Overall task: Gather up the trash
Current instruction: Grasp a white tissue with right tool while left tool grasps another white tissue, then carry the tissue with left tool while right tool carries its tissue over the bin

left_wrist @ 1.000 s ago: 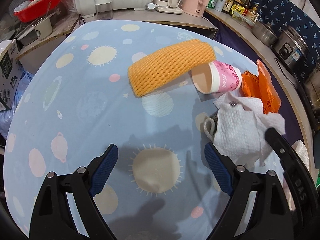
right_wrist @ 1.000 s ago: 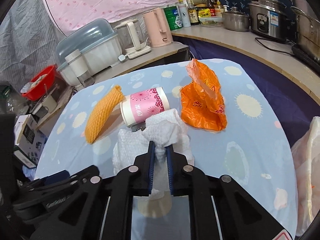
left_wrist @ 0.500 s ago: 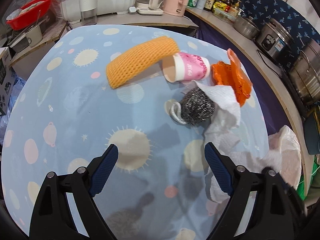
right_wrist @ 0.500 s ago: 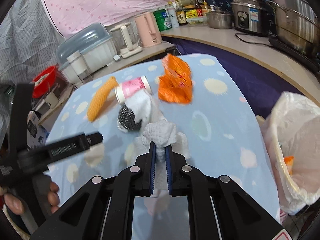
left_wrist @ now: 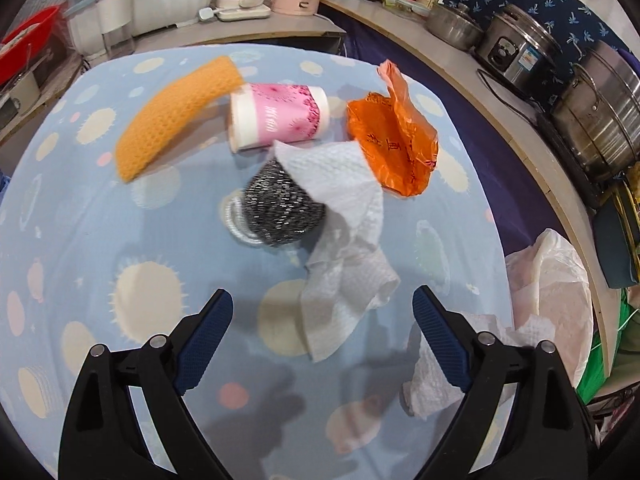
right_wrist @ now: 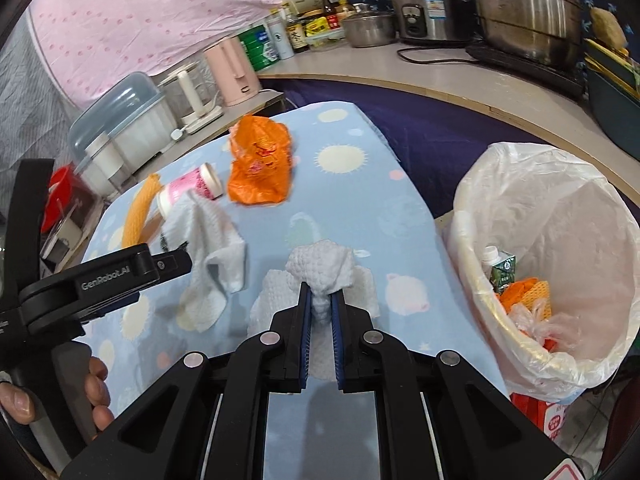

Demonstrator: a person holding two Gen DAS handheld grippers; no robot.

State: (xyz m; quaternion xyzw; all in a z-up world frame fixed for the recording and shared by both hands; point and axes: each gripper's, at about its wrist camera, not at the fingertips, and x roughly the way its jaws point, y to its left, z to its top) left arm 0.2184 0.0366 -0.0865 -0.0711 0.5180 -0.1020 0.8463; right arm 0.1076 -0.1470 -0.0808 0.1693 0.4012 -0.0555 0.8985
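- Right gripper [right_wrist: 320,312] pinches a white paper towel wad [right_wrist: 320,266], near the lined trash bin [right_wrist: 472,240].
- Left gripper [left_wrist: 322,314] gapes wide, empty; its side reads "GenRobot.AI".

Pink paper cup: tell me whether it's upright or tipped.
Tipped. The pink paper cup lies on its side on the tablecloth, its white rim facing sideways, beside the orange foam net.

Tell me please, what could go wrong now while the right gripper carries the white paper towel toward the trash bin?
The paper towel is pinched only at a bunched part in the right gripper; its loose ends hang down and might catch the trash bin rim. The bin stands off the table edge, so a towel released early may land outside.
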